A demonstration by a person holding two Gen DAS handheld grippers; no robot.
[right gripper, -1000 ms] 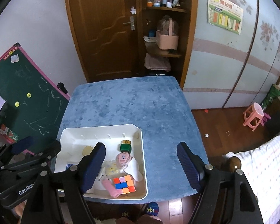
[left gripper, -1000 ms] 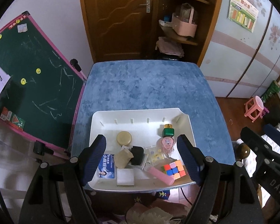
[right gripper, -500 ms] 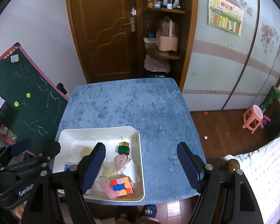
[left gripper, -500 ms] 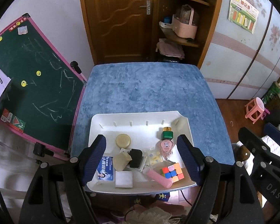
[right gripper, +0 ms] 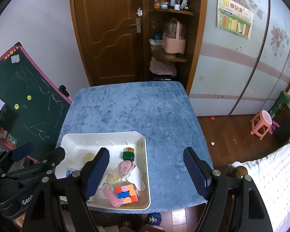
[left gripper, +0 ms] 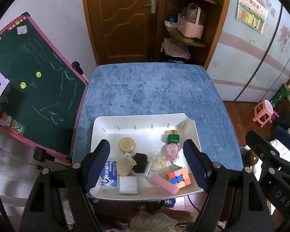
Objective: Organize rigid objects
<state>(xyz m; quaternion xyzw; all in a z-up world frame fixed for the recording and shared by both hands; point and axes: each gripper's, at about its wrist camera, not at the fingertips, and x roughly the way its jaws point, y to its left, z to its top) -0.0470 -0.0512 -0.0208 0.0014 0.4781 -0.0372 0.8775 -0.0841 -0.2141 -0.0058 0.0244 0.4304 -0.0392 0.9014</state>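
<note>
Table (left gripper: 148, 89): covered in blue cloth, bare across its far half.
Chalkboard (left gripper: 29, 81): green with a pink frame, leaned beside the table's left edge.
Tray (left gripper: 98, 127): white, sat at the near edge of the table, toward the left corner in the right wrist view (right gripper: 147, 174).
Left gripper (left gripper: 147, 162): jaws stood wide apart above the tray, holding nothing.
Right gripper (right gripper: 146, 171): jaws wide apart and empty, above the tray's right rim and the cloth beside it.
Puzzle cube (left gripper: 178, 177): multicoloured, in the tray's near right corner, touching the pink stick (left gripper: 165, 183).
Card (left gripper: 108, 174): blue, flat in the near left part of the tray, partly behind a left finger.
Round tin (left gripper: 127, 144): tan, toward the tray's middle left.
Black plug (left gripper: 141, 161): just beside a beige piece in the tray's centre.
Green bottle (left gripper: 173, 137): gold cap, near the right wall, with a pink figure (left gripper: 172, 150) just in front.
</note>
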